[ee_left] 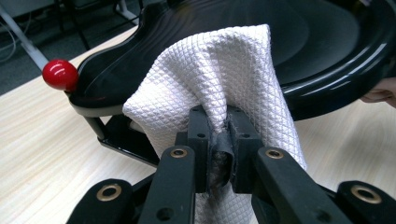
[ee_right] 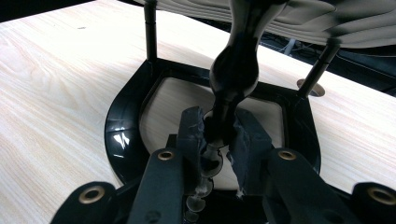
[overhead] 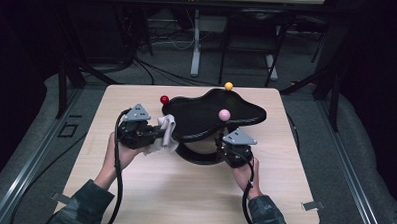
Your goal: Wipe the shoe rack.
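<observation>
A white waffle-weave cloth (ee_left: 215, 84) hangs bunched in the left gripper (overhead: 158, 135), whose jaws are pinched tight on a fold of the fabric, at the near left edge of a glossy black wavy-rimmed tray (overhead: 196, 117) on a pale wooden table (overhead: 148, 190). In the left gripper view the cloth drapes up from the jaws and rests against the tray's outer rim (ee_left: 327, 88), just beside a red ball (ee_left: 60, 74) that tips the tray's left corner.

The tray stands raised on thin black rods above a black, open-centred base (ee_right: 126, 126) that lies flat on the table. A pink ball (overhead: 224, 114) sits on the tray's right part, and a yellow ball (overhead: 229, 85) stands at its far rim. The right gripper (overhead: 225, 150), at the tray's near right side, has its jaws clamped around a curved black central post (ee_right: 233, 74) that rises from the base towards the tray's underside. A person's hands and camouflage-patterned sleeves (overhead: 83, 203) come in from the near edge of the table, one hand on each gripper, a black cable trailing from each.
</observation>
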A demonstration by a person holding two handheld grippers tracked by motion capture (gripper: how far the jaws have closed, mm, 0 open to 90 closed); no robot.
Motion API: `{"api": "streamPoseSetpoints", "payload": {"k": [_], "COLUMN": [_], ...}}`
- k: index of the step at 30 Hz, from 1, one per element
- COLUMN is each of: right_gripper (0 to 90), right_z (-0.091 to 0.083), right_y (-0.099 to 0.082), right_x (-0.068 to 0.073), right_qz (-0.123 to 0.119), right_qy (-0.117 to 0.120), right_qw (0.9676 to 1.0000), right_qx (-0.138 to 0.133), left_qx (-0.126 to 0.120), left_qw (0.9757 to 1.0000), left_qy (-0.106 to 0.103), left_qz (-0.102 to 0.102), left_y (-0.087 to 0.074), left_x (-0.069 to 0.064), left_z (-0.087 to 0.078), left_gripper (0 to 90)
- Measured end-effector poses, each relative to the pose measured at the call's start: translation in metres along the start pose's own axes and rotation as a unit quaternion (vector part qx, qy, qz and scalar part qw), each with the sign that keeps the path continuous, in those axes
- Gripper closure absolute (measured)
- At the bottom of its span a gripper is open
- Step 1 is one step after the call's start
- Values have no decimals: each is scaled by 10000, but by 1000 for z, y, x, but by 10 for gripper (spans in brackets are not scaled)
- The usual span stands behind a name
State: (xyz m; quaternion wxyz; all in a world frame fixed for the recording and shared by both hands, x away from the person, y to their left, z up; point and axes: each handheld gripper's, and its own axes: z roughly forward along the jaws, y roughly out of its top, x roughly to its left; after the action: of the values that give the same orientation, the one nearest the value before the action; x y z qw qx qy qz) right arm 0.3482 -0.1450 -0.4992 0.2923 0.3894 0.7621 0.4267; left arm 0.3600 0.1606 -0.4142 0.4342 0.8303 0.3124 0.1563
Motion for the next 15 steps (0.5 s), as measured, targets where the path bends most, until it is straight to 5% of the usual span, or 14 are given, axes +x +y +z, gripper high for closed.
{"api": "streamPoseSetpoints", "payload": {"k": [15], "right_gripper": [743], "right_z": [0], "right_y": [0], "right_x": [-1], "right_qz": [-19], "right_qy": [16], "right_qw": [10000], "right_qx": [7], "left_qx": [191], "left_qw": [9995], "left_qy": [181], "left_qz": [-165], "left_y": [-1], "left_x": [20], "left_z": [20], "left_gripper": [817]}}
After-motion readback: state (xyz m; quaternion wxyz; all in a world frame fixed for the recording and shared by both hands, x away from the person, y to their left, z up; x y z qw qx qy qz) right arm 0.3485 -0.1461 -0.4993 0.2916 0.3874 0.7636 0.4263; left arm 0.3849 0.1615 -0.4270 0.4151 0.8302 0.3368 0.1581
